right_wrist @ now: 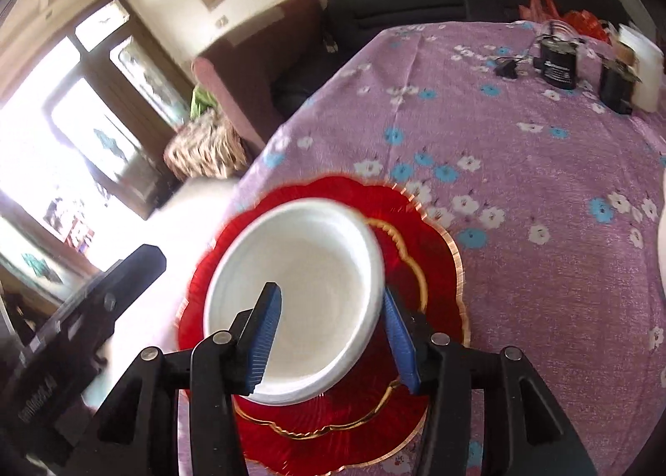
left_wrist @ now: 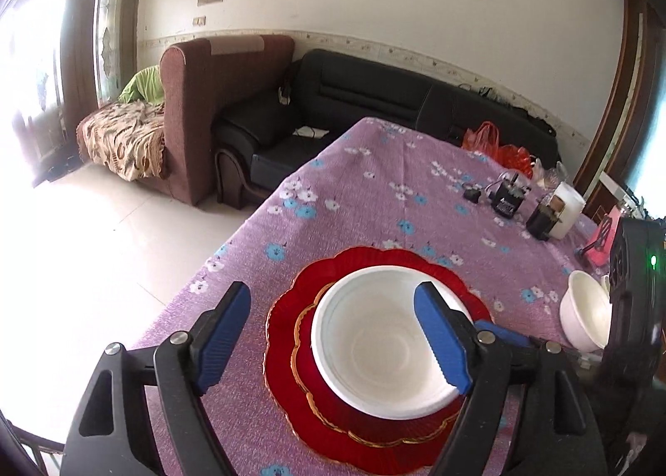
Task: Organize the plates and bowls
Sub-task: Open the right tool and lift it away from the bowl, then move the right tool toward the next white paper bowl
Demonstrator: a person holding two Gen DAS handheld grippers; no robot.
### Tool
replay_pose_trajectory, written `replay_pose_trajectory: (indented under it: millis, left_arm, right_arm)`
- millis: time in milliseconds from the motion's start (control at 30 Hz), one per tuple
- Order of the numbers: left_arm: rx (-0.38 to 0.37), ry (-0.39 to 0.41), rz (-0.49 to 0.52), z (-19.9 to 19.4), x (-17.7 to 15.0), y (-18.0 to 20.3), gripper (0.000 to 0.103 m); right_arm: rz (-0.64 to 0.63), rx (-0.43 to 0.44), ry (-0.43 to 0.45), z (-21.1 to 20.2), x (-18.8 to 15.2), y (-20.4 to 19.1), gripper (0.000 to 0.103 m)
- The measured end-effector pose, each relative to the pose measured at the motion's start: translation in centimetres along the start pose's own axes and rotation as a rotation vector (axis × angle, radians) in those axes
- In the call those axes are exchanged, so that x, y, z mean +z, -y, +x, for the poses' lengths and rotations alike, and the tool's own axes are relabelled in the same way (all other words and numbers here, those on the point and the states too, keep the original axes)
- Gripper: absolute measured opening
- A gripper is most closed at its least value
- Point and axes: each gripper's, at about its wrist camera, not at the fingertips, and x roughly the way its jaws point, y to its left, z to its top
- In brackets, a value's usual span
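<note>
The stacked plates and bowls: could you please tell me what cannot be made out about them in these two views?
- Second bowl, left wrist view: its right side is hidden behind the black right gripper body.
- Small plate, both views: its middle is covered by the bowl.
- Right gripper, right wrist view: motion blur; whether either pad touches the bowl is unclear.
- Large plate: its near edge is hidden by the left gripper.

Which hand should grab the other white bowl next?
Probably the right: the spare bowl sits on the right side of the table, beside that hand. Its fingers must first clear the stacked bowl.
</note>
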Motion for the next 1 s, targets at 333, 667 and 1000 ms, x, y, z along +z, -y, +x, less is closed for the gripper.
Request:
replay_pose_trajectory:
  millis: [333, 667, 1000]
  left_arm:
    - [-0.077, 0.046, 0.039, -4.5, -0.9, 2.5, 0.081]
    - [-0.149, 0.052, 0.131, -6.6, -2.7, 7.5, 0.081]
    - [-0.207, 0.013, 0.216, -6.5, -4.4, 12.6, 0.080]
  right_arm:
    - [0.224, 0.298, 0.080, -9.7, 1.0, 5.4, 0.067]
    - [0.531, 0.550, 0.112, -15.8, -1.9, 14.5, 0.080]
    - [0.532, 0.454, 0.162, -19.8, -3.3, 19.6, 0.080]
